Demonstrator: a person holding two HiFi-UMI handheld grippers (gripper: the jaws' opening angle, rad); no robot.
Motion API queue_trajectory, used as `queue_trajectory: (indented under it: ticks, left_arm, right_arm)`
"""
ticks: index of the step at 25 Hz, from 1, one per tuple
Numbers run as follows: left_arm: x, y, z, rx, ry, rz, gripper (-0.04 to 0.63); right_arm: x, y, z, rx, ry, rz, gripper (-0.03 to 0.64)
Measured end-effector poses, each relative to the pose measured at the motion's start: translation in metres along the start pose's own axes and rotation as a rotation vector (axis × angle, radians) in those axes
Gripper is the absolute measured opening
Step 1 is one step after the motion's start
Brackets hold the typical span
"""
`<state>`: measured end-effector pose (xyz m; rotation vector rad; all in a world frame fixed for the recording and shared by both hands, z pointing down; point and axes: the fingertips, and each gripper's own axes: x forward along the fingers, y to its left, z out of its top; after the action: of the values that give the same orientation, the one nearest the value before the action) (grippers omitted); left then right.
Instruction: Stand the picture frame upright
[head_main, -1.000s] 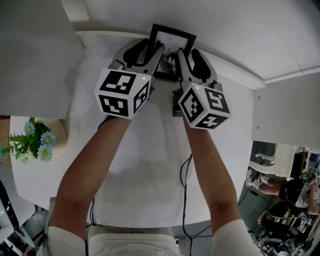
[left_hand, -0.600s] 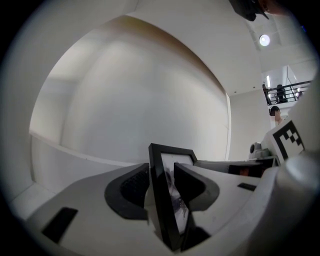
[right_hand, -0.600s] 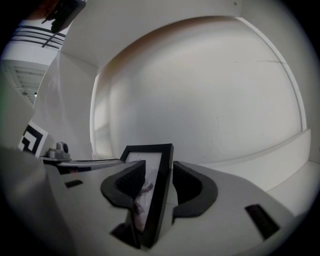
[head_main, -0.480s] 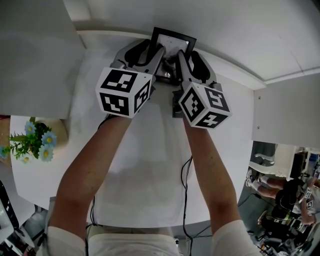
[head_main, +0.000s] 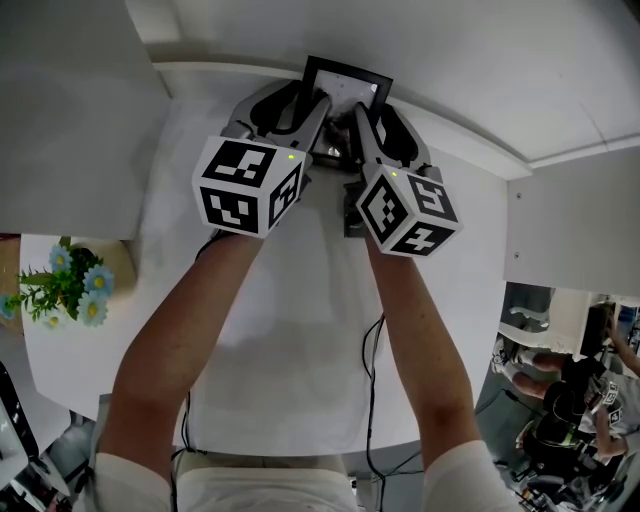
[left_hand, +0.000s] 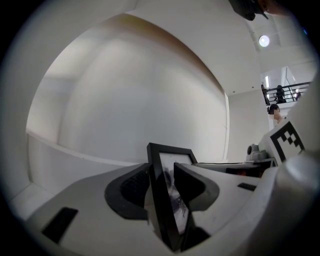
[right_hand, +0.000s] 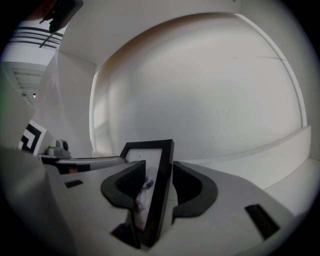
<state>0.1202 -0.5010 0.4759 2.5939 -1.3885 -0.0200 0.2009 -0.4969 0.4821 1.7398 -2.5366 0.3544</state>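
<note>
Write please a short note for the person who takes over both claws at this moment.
Left claw: shut on the left side of the picture frame.
Right claw: shut on its right side.
Frame: held about upright, at the far edge of the table.
Done: frame raised.
Left: check that it stands alone (its bottom and back support are hidden), then probably open both claws and pull back.

Left gripper (head_main: 306, 104) and right gripper (head_main: 380, 118) reach forward side by side, roughly level, with the marker cubes toward the body. Each gripper's jaws clamp one side edge of the frame (head_main: 346, 72). Left forearm (head_main: 170, 340) and right forearm (head_main: 425, 340) run nearly parallel behind the grippers.
</note>
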Motion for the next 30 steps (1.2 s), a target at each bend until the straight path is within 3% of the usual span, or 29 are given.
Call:
queue_trajectory:
  ticks: [4,13,30]
  left_arm:
    - [0.0,0.001,0.006,-0.009,-0.027,-0.014,0.138]
    - [-0.006,-0.001,0.036,0.129,-0.166,-0.03,0.109]
    - [-0.002,0.007,0.024,0.078,-0.118,-0.015,0.112]
  right_arm:
    - [0.001,-0.001,0.004,0.005,-0.012,-0.001,0.158]
    - [-0.002,0.003,0.031,-0.037,-0.107,0.015,0.143]
    - [0.0,0.002,0.029,-0.057,-0.083,0.002,0.149]
